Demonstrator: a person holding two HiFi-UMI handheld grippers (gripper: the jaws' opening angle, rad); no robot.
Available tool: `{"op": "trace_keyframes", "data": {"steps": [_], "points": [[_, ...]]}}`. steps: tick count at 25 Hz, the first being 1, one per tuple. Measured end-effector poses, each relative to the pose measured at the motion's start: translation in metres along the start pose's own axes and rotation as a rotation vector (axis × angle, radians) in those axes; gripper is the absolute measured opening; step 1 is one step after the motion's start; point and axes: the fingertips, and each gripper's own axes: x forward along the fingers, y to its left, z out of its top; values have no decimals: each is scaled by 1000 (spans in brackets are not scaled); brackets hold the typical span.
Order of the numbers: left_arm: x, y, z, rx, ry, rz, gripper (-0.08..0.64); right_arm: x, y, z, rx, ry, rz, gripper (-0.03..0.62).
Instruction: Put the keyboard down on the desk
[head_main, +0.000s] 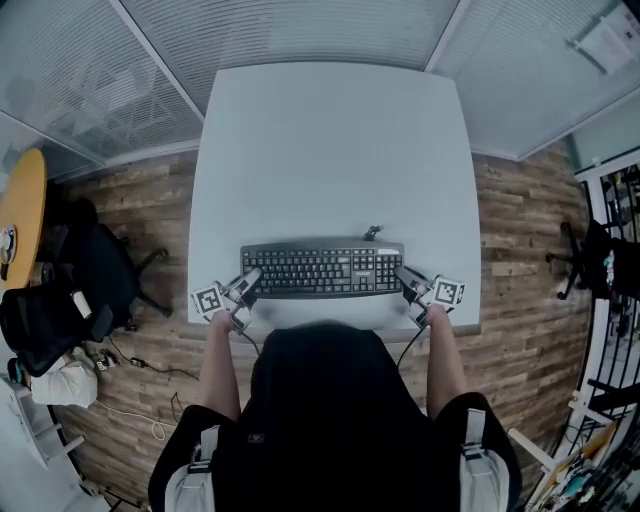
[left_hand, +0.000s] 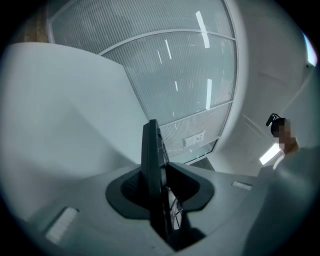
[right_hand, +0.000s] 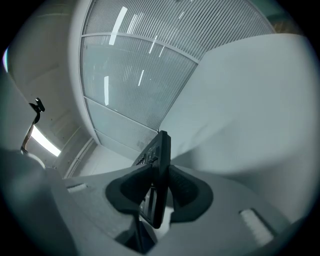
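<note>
A black keyboard (head_main: 322, 270) lies lengthwise across the near part of the white desk (head_main: 335, 150), keys up. My left gripper (head_main: 248, 281) is shut on its left end and my right gripper (head_main: 405, 276) is shut on its right end. In the left gripper view the keyboard (left_hand: 150, 170) shows edge-on, clamped between the dark jaw pads. In the right gripper view the keyboard (right_hand: 159, 172) stands edge-on between the pads in the same way. I cannot tell whether the keyboard rests on the desk or hangs just above it.
A short cable stub (head_main: 372, 233) sticks out from the keyboard's back edge. Black office chairs (head_main: 85, 275) stand on the wooden floor at the left. Ribbed glass walls (head_main: 290, 30) enclose the desk's far side. A black stand (head_main: 590, 255) is at the right.
</note>
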Motion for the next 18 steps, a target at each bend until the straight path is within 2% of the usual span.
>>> {"op": "trace_keyframes", "data": {"steps": [4, 7, 10, 13, 15, 18], "points": [[-2, 3, 2, -2, 10, 37, 106, 2, -3, -1, 12, -5, -21, 106], [1, 3, 7, 7, 12, 29, 106, 5, -3, 1, 8, -6, -34, 106], [7, 7, 13, 33, 17, 29, 106, 8, -6, 3, 24, -10, -46, 106], [10, 14, 14, 82, 30, 47, 107, 5, -16, 1, 27, -6, -92, 106], [10, 17, 12, 65, 28, 75, 109, 5, -18, 0, 13, -1, -104, 106], [17, 17, 15, 113, 32, 68, 110, 3, -23, 0, 35, -3, -133, 106]]}}
